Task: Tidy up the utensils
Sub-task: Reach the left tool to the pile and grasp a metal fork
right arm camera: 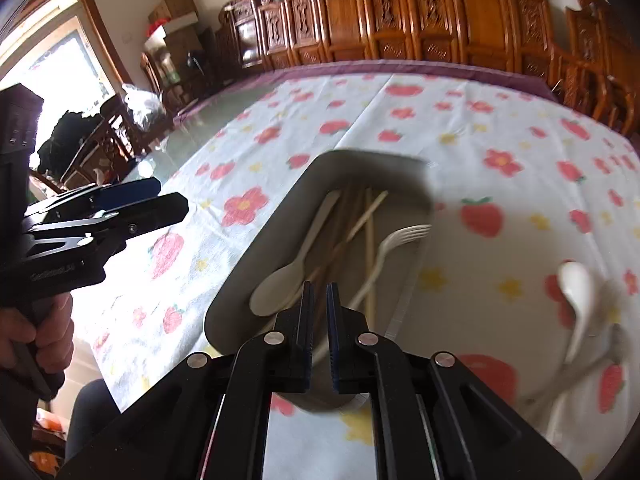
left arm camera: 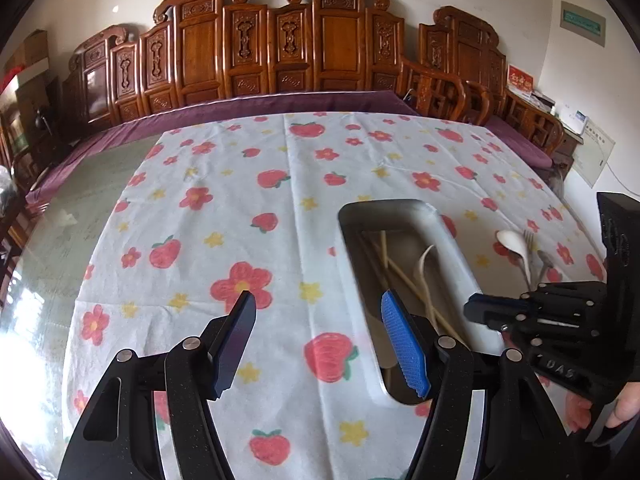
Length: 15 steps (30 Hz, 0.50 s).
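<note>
A grey oblong tray point(left arm camera: 448, 240) point(right arm camera: 280, 216) lies on the flowered cloth. In it lie wooden chopsticks point(right arm camera: 370, 220), a cream spoon point(right arm camera: 288, 276) and a white plastic fork point(right arm camera: 394, 242). A white ceramic spoon point(right arm camera: 578, 296) point(left arm camera: 516, 246) and metal utensils point(left arm camera: 542, 260) lie on the cloth right of the tray. My right gripper point(right arm camera: 320, 300) hovers over the tray's near end, jaws nearly closed with a narrow gap, nothing clearly between them. My left gripper point(left arm camera: 318, 314) is open and empty above the cloth at the tray's left edge.
The cloth point(left arm camera: 240, 208) covers a glass table point(left arm camera: 100, 184) with bare glass at the left. Carved wooden chairs point(left arm camera: 280, 48) line the far side. The right gripper shows in the left wrist view point(left arm camera: 540, 316); the left gripper shows in the right wrist view point(right arm camera: 120, 208).
</note>
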### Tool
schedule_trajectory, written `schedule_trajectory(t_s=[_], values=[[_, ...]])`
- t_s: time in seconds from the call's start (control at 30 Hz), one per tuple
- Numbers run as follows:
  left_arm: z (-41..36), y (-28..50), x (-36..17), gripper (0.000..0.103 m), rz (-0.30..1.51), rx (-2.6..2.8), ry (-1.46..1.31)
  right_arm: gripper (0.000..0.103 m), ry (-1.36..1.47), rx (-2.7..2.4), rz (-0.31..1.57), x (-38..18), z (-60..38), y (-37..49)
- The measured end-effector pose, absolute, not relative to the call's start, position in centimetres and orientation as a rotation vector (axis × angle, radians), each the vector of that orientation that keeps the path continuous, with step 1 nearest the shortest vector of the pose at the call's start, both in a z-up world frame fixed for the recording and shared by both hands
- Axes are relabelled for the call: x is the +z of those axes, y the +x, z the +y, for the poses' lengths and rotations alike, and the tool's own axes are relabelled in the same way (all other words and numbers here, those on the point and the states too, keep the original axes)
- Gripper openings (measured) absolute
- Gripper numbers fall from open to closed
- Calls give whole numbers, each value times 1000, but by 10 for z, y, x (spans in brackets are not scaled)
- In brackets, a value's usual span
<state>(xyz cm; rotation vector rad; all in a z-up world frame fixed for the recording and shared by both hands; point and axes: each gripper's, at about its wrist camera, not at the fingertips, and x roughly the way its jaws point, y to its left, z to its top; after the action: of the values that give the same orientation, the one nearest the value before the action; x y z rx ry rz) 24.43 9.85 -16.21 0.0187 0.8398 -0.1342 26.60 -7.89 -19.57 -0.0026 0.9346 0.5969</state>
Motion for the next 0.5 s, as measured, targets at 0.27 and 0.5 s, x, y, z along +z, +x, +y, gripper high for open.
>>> schedule_trajectory(t_s=[0.27, 0.5], values=[[55, 237, -153, 63, 819, -213, 36, 16, -56, 453, 857, -180, -170, 235], [7, 230, -155, 63, 819, -285, 54, 19, -71, 314, 873, -198, -249, 226]])
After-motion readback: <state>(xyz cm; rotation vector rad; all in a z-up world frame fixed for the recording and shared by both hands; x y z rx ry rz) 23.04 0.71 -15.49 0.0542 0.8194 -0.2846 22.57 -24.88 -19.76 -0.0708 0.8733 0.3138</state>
